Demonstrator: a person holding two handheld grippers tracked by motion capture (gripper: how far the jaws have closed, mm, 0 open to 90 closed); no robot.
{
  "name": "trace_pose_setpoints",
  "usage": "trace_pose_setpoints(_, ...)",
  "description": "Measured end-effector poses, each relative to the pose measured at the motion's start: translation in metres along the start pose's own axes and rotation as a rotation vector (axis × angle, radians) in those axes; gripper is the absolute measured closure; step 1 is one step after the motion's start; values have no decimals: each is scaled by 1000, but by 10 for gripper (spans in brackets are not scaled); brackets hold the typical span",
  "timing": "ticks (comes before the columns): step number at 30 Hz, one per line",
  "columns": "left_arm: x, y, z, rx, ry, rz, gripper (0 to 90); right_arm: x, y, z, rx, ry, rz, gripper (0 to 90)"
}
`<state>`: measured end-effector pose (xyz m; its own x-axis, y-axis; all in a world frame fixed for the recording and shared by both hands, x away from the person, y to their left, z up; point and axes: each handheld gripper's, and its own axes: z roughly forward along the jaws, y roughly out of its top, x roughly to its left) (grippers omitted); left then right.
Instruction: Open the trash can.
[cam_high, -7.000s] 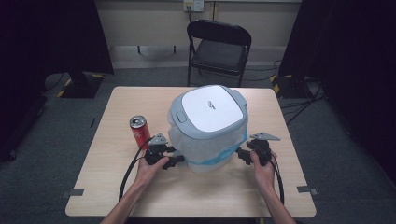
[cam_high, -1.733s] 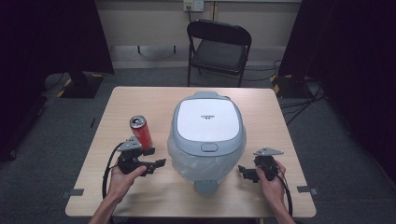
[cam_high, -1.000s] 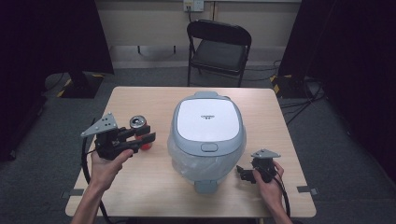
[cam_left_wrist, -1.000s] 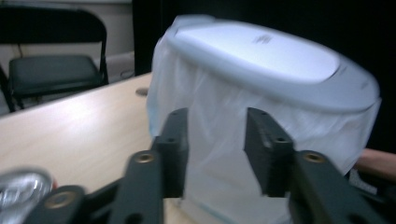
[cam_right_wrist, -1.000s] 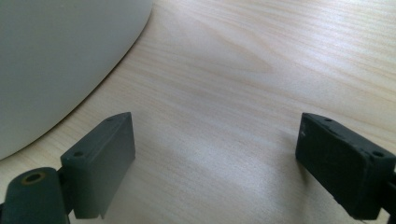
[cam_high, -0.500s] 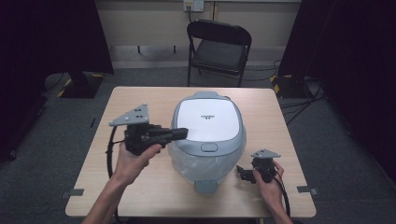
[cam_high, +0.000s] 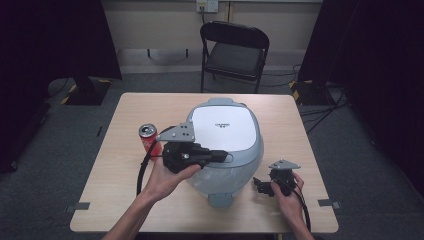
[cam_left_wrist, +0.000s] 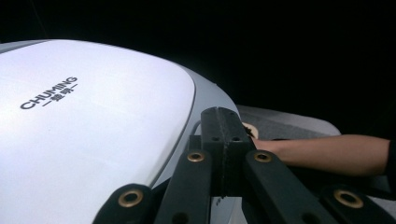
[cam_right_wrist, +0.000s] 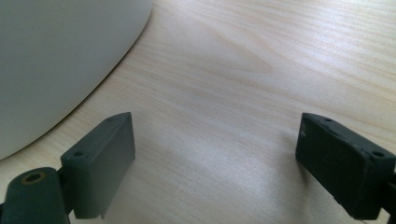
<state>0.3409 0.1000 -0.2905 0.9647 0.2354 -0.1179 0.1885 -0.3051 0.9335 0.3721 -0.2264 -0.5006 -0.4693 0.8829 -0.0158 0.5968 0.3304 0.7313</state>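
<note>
Dark room, black curtains both sides, folding chair (cam_high: 234, 47) beyond the far edge of a light wood table (cam_high: 130, 112). Big grey-and-white rice cooker (cam_high: 225, 140) sits mid-table, lid down, "CHUMING" printed on the white top panel; latch tab faces the near edge. Red soda can (cam_high: 148, 138) stands upright just left of the cooker, apart from it.

Left gripper (cam_high: 222, 156) is raised over the cooker's near-left side, pointing right, tips over the near rim of the lid. Left gripper view: jaws pressed together, nothing between them, tips (cam_left_wrist: 227, 126) just above the grey rim beside the white panel. Whether they touch the lid, can't tell. Left hand (cam_high: 167, 177) holds it from the near side, cable looping down to the table.

Right gripper (cam_high: 260, 184) is low on the table near-right of the cooker, pointing left toward its base. Right gripper view: jaws spread wide over bare wood, empty, cooker wall at upper left, not touching. Right hand (cam_high: 287, 195) holds it from behind.
</note>
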Motion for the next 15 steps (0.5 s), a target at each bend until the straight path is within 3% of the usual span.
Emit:
trace_pose_setpoints(3,0,1,1,9,-6,1,900,0,0,0,0,0,0,109)
trace_pose_setpoints(8,3,0,-4,-23,-6,-10,900,1,0,0,0,-5,5,109)
trace_pose_setpoints(11,9,-3,-13,-51,3,-28,741,1,0,0,0,-5,4,108)
trace_pose_setpoints(15,18,-5,-34,-118,13,-59,638,1,0,0,0,-5,5,109)
